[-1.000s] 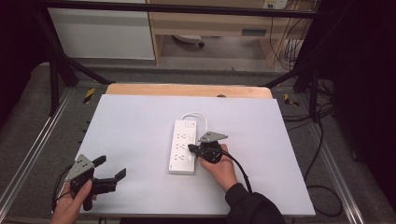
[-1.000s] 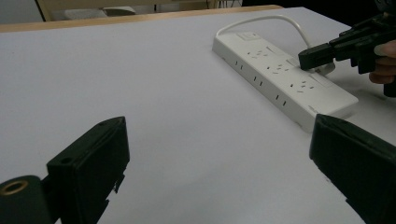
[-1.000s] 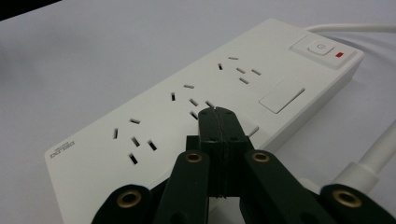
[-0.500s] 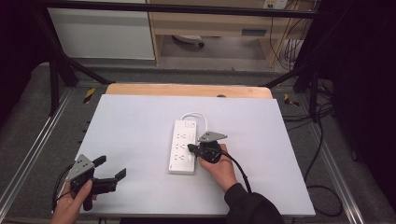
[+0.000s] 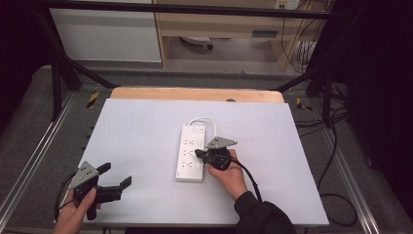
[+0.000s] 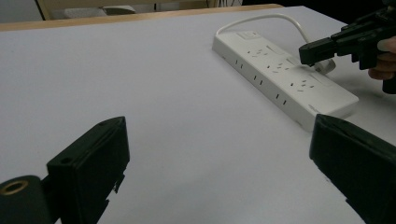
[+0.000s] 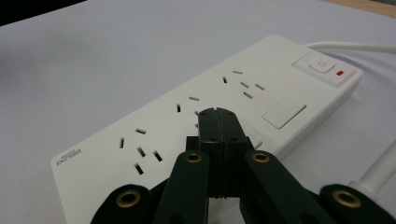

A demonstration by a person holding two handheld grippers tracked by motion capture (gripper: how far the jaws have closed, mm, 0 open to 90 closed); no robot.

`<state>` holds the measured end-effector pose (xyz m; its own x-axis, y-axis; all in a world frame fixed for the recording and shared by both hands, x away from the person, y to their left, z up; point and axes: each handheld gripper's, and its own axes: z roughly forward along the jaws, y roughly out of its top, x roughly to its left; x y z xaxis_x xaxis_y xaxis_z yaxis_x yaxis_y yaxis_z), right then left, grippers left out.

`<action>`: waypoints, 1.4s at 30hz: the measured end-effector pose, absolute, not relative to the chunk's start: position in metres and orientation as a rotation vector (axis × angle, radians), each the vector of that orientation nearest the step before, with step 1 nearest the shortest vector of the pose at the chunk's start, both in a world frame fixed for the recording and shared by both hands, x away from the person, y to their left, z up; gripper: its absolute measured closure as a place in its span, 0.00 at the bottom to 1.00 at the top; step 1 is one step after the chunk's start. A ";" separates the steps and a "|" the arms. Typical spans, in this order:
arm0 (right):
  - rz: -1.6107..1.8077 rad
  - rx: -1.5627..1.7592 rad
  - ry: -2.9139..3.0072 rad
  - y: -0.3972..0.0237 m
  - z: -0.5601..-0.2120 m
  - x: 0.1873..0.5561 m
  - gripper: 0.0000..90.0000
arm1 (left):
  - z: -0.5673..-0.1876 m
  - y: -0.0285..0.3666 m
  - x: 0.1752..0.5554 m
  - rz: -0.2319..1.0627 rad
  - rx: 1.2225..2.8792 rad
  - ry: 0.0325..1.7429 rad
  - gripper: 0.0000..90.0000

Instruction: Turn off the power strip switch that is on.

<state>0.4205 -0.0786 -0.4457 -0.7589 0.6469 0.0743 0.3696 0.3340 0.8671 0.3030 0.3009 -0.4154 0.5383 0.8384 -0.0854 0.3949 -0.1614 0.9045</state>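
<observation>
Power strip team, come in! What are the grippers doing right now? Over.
Right gripper shut, empty, fingers together over the power strip. Left gripper open, empty, off near the table's corner. Nothing in the way.

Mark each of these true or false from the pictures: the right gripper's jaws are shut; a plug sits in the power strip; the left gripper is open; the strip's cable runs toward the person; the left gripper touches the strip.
1. The right gripper has its jaws shut. True: they meet with nothing between them, over the power strip.
2. A plug sits in the strip. False: every socket in view is bare.
3. The left gripper is open. True.
4. The strip's white cable runs toward the person. False: it loops from the far end.
5. The left gripper touches the strip. False: it is well apart, near the table corner.
</observation>
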 end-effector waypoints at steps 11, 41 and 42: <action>1.444 0.884 2.268 -0.083 -0.438 0.418 0.96 | -0.418 0.299 0.304 0.535 1.771 1.042 0.05; 1.487 0.990 2.197 -0.090 -0.407 0.418 0.19 | -0.422 0.300 0.307 0.518 1.766 1.087 0.05; 1.469 0.990 2.197 -0.090 -0.406 0.418 0.13 | -0.422 0.300 0.307 0.519 1.765 1.087 0.05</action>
<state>0.4176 -0.0897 -0.4058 -0.7095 0.6959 0.1116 0.3688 0.2317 0.9002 0.3071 0.3003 -0.4221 0.5116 0.8507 -0.1210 0.4408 -0.1389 0.8868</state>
